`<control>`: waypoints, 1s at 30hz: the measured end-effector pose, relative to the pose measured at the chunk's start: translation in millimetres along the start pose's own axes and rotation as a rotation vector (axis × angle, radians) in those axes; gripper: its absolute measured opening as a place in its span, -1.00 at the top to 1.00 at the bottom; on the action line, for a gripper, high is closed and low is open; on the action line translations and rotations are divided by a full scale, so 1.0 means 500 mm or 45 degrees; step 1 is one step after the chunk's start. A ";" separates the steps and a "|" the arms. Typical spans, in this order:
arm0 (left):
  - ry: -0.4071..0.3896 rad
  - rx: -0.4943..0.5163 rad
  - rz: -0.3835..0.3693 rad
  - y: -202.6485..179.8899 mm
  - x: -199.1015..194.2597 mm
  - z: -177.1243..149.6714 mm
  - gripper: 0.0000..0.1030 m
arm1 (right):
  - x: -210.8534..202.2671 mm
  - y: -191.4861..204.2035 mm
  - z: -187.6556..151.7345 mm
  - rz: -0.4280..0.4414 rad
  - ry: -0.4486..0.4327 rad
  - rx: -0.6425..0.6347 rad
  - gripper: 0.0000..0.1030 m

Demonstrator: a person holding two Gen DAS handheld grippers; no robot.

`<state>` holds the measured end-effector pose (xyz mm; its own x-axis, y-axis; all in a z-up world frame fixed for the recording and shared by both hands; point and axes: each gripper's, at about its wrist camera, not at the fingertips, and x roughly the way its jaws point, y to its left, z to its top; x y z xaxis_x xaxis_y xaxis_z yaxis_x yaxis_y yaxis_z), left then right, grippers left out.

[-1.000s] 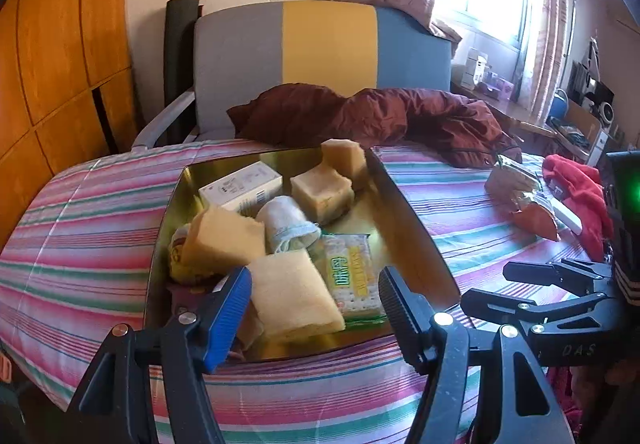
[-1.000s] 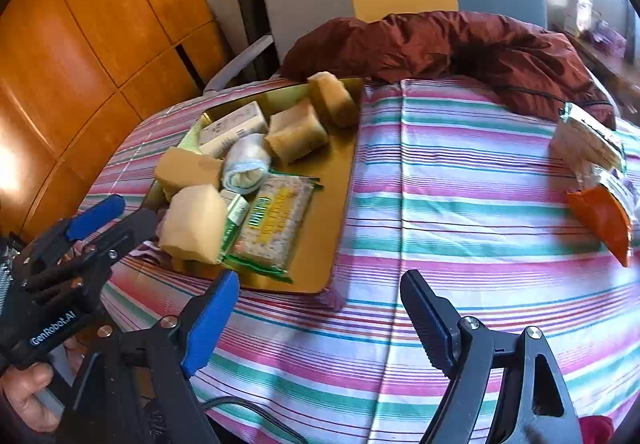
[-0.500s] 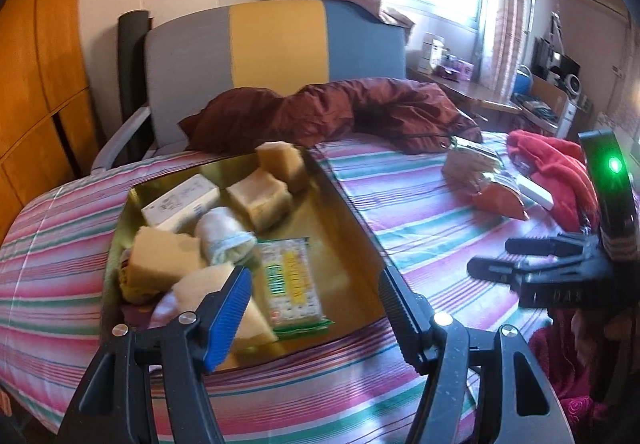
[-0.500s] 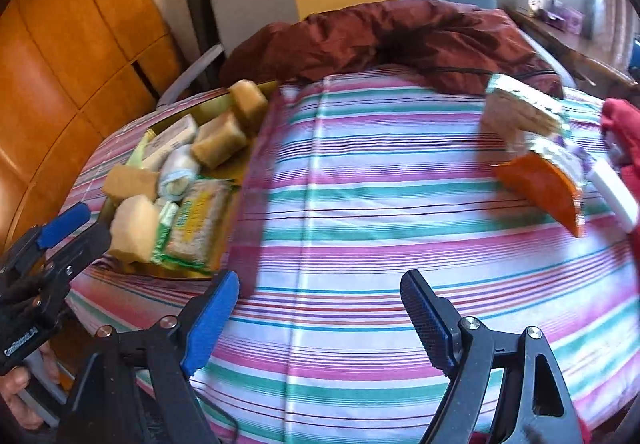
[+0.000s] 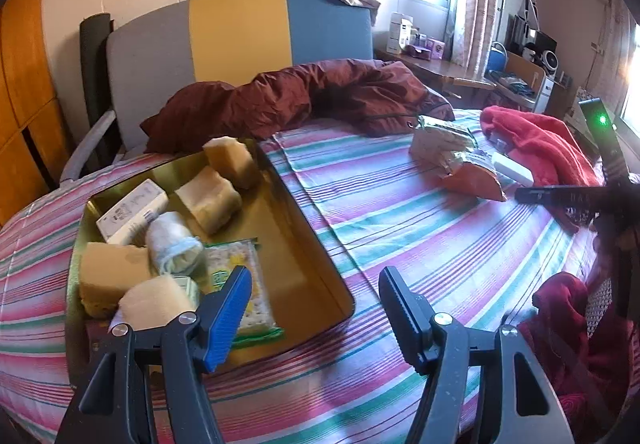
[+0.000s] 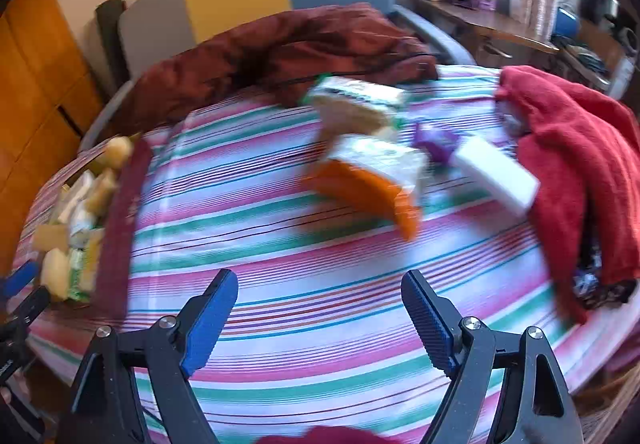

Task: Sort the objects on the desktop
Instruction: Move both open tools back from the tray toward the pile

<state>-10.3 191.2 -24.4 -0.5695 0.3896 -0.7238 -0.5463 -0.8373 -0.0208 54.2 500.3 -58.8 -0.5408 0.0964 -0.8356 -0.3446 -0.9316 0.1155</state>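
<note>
A gold tray (image 5: pixel 316 244) on the striped table holds several sponges, a white box (image 5: pixel 132 209), a rolled cloth (image 5: pixel 174 244) and a cracker pack (image 5: pixel 244 284); it also shows at the left in the right wrist view (image 6: pixel 120 212). My left gripper (image 5: pixel 314 304) is open and empty at the tray's near right corner. My right gripper (image 6: pixel 320 316) is open and empty over bare cloth. Beyond it lie an orange snack bag (image 6: pixel 368 188), a green-edged pack (image 6: pixel 356 100), a white box (image 6: pixel 496 176) and a small purple item (image 6: pixel 436 140). The right gripper also shows in the left wrist view (image 5: pixel 568 196).
A maroon jacket (image 5: pixel 304 100) lies at the table's far edge before a grey, yellow and blue chair (image 5: pixel 240 32). A red towel (image 6: pixel 580 148) covers the right side. A desk with clutter (image 5: pixel 448 60) stands under the window. Wooden panels (image 5: pixel 24 84) line the left wall.
Both grippers have swung to the right. The tray has slid left in both views and the snack packs on the right are nearer to the right gripper. Both stay open.
</note>
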 end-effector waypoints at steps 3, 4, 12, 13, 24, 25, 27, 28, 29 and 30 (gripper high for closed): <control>0.011 0.007 -0.014 -0.009 0.008 0.004 -0.30 | 0.002 -0.063 0.015 -0.048 -0.003 0.016 -0.64; 0.017 0.009 -0.022 -0.012 0.013 0.006 -0.30 | 0.003 -0.086 0.022 -0.063 -0.008 0.023 -0.64; 0.073 0.020 -0.076 -0.039 0.053 0.024 -0.30 | 0.041 -0.214 0.073 -0.214 -0.008 -0.017 -0.64; 0.079 0.027 -0.085 -0.045 0.058 0.028 -0.30 | 0.053 -0.223 0.080 -0.224 0.005 -0.042 -0.64; 0.135 0.046 -0.164 -0.096 0.121 0.079 -0.30 | 0.187 -0.248 0.152 -0.260 0.187 -0.313 -0.64; 0.139 0.050 -0.168 -0.100 0.126 0.082 -0.30 | 0.200 -0.252 0.157 -0.258 0.209 -0.329 -0.65; 0.149 0.054 -0.174 -0.108 0.139 0.090 -0.30 | 0.220 -0.260 0.165 -0.250 0.237 -0.346 -0.66; 0.157 0.057 -0.179 -0.113 0.145 0.093 -0.30 | 0.229 -0.265 0.169 -0.246 0.247 -0.352 -0.67; 0.165 0.062 -0.186 -0.118 0.152 0.097 -0.30 | 0.236 -0.269 0.173 -0.244 0.253 -0.354 -0.67; 0.170 0.067 -0.188 -0.123 0.157 0.099 -0.30 | 0.242 -0.273 0.176 -0.235 0.261 -0.354 -0.68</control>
<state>-51.9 292.4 -45.7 -0.3962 0.4496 -0.8005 -0.6512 -0.7523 -0.1002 -31.8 670.0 -128.3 -0.3151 0.2259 -0.9218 -0.1855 -0.9672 -0.1736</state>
